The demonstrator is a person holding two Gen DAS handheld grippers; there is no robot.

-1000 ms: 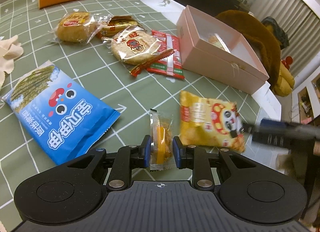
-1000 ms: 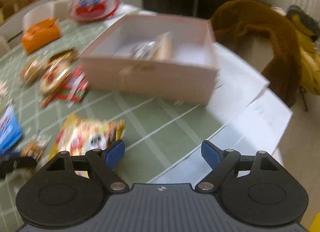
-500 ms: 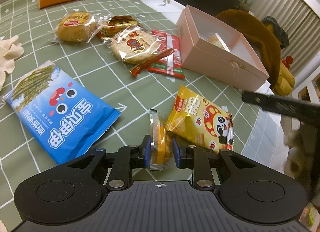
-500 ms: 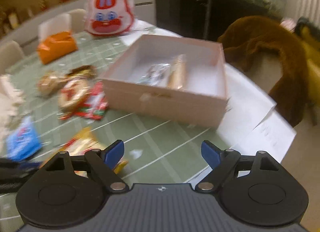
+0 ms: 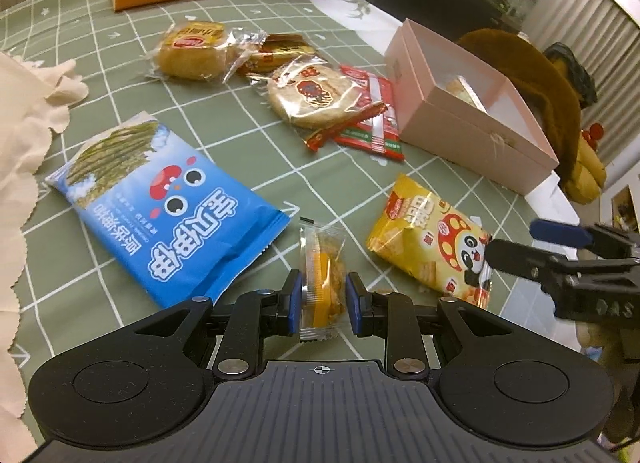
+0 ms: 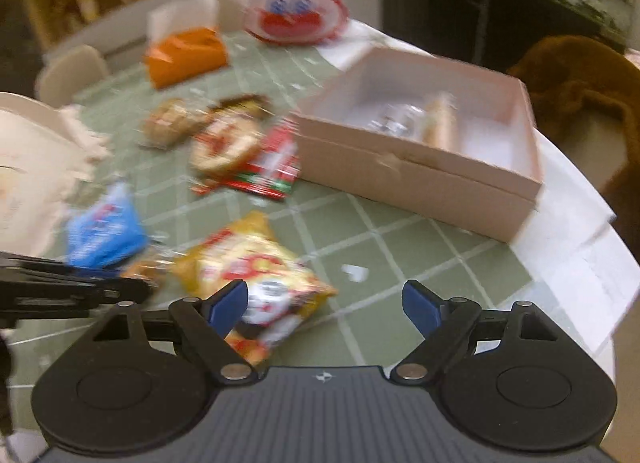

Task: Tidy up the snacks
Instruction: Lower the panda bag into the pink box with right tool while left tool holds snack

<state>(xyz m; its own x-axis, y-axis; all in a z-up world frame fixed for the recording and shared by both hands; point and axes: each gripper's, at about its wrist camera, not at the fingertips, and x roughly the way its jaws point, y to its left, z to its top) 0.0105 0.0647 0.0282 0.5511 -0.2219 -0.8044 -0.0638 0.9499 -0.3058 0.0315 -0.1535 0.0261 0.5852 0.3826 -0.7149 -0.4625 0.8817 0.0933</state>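
I have the small clear-wrapped snack (image 5: pixel 322 275) pinched across its middle in my left gripper (image 5: pixel 322 305), its far end low over the green checked tablecloth (image 5: pixel 248 135). It looks light, crinkly and crumbly, so I grip gently. My right gripper (image 6: pixel 324 303) is spread wide, grasping nothing, over the soft, puffy yellow panda bag (image 5: pixel 430 241); I'd take that by its edge. The pink box (image 5: pixel 460 131) sits far right.

The tablecloth (image 5: pixel 120 75) is sage green with a white grid. Near left lies a blue packet (image 5: pixel 172 207) with white lettering; near right, a yellow bag (image 5: pixel 424 243) bearing a panda. The box (image 5: pixel 460 135) at the far right is pale pink.
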